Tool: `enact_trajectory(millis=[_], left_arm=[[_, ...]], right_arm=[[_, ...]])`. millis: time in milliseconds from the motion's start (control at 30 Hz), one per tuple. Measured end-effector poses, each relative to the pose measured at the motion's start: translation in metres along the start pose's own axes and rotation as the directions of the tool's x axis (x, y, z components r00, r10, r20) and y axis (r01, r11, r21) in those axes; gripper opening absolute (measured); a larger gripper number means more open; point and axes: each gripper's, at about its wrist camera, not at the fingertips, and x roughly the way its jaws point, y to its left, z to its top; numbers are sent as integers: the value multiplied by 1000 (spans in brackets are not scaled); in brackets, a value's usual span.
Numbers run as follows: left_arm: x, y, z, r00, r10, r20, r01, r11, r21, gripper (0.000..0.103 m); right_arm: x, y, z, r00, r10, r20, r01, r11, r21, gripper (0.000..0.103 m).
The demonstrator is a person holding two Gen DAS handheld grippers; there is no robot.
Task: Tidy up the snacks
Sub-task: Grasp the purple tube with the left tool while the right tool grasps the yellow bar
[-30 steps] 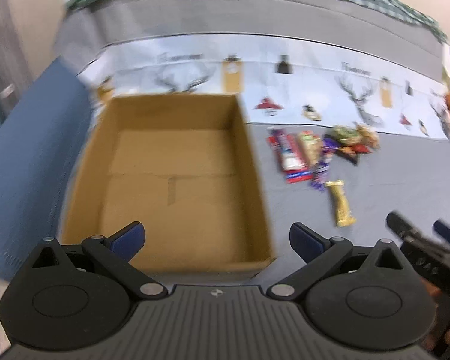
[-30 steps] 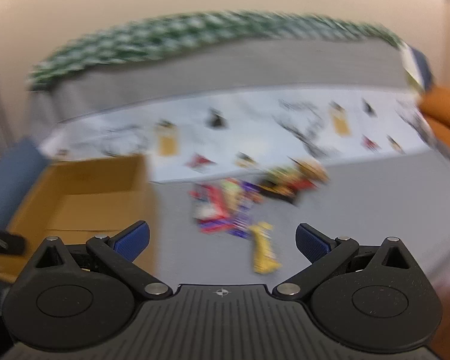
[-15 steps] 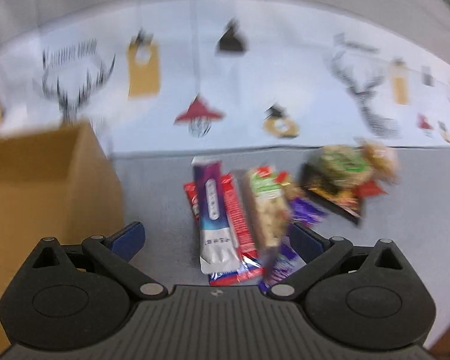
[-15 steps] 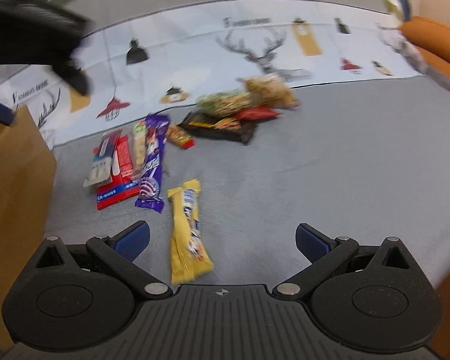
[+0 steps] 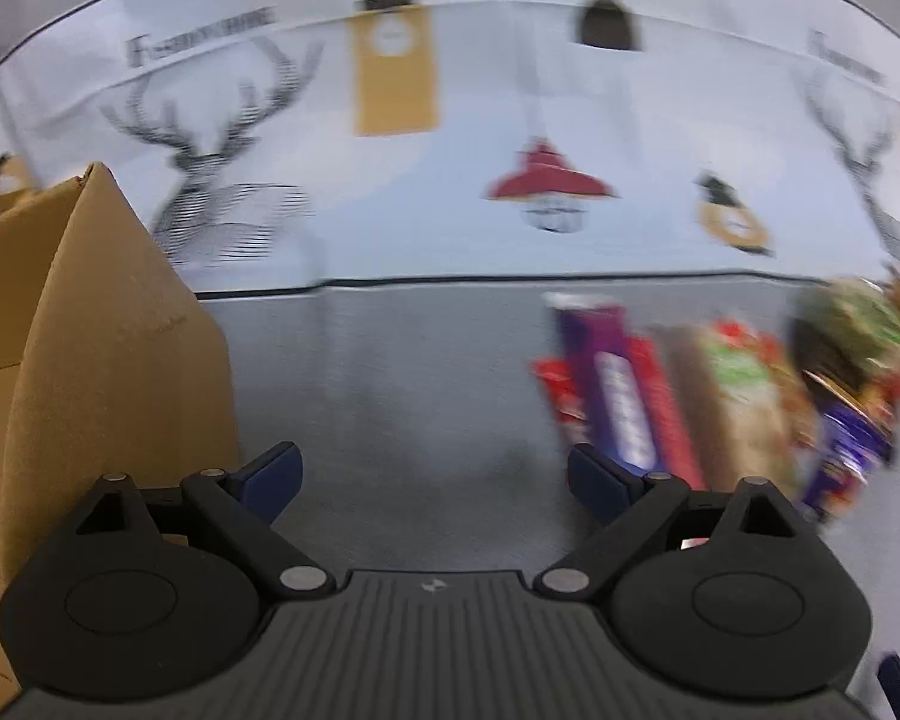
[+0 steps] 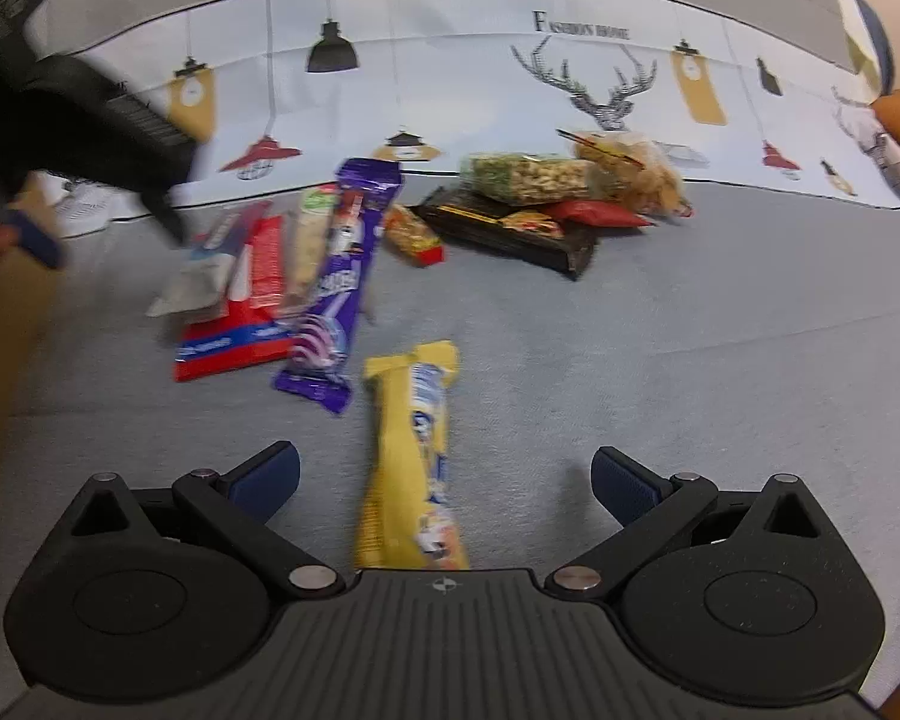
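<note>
At the far left stands the cardboard box (image 5: 108, 324), its near corner just beside the left gripper (image 5: 435, 477), whose jaws are wide apart with only bare grey cloth (image 5: 402, 384) between them. Behind runs a white sheet (image 5: 450, 138) printed with deer heads, lamps and tags. To the right of that gripper the snacks lie blurred: a purple bar (image 5: 615, 390) atop a red packet (image 5: 555, 396), close beside the gripper's right finger, then a brown-and-green bar (image 5: 732, 396) and a darker heap at the frame edge. In the right wrist view the left gripper shows as a dark blur (image 6: 84, 114) at upper left, above the pile's left end. There a grey-white wrapper (image 6: 198, 282) overlaps the red packet (image 6: 240, 336), with a long purple bar (image 6: 342, 276) beside it, a small orange bar (image 6: 414, 234), a black packet (image 6: 510, 234) under a nut bar (image 6: 534, 177), and a clear bag (image 6: 630, 168) furthest right. A yellow bar (image 6: 411, 456) lies apart from the pile, lengthwise between the spread, empty jaws of the right gripper (image 6: 444, 477), its near end hidden under the gripper body.
</note>
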Motion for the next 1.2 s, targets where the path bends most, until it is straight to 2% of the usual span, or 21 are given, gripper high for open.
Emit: enact_trajectory(millis=[133,267,467,567,667,733,833,867,933,967,1033,1100,1133,1167,1200], left_arm=[[7,-7,7,998,-65,-20,63,995,-71,102],[19,-28,10,995,-76,-66,74,997,-35,102],[30,-39,21,988,-108,-109,102,993,-62,102],[21,-45,25,980,-173,-99,167,984,-63,102],[28,-54,27,982,-149,-116,145,989,-41,102],[40,-54,25,982,-108,-154,102,994,-47,93],[43,-43,24,981,-128,-149,107,984,-141,88],[42,-41,24,980,-134,-146,112,982,-149,80],[37,-37,25,975,-172,-138,151,978,-146,56],[35,-35,25,970,-201,-140,178,971,-159,40],[33,-30,24,967,-208,-147,182,967,-178,33],[30,-28,22,969,-204,-137,183,971,-154,23],[26,-27,21,970,-201,-136,182,973,-141,22],[23,-24,19,971,-198,-133,180,974,-137,20],[18,-21,17,971,-203,-128,186,973,-134,19]], right_arm=[[10,-3,-1,1000,-13,-27,13,1000,12,102],[11,-2,-2,1000,-17,-16,17,1000,12,102],[9,-5,-4,1000,-4,-11,4,1000,20,102],[7,-4,-5,1000,0,-11,1,1000,10,102],[8,-5,-4,1000,0,-11,0,1000,19,102],[8,-4,-4,1000,-1,-12,2,1000,19,102],[7,-5,-5,1000,0,-10,0,1000,19,102],[7,-5,-5,1000,1,-9,-1,1000,19,102],[7,-6,-5,1000,3,-7,-3,1000,22,101],[6,-6,-5,1000,6,0,-6,1000,25,94],[3,-8,-5,999,13,30,-14,1000,23,76],[0,-8,-7,997,28,65,-29,1000,9,43],[-1,-8,-8,997,31,77,-31,1000,2,34],[-2,-9,-8,996,31,83,-31,1000,3,16],[-3,-12,-7,996,30,88,-31,999,16,12]])
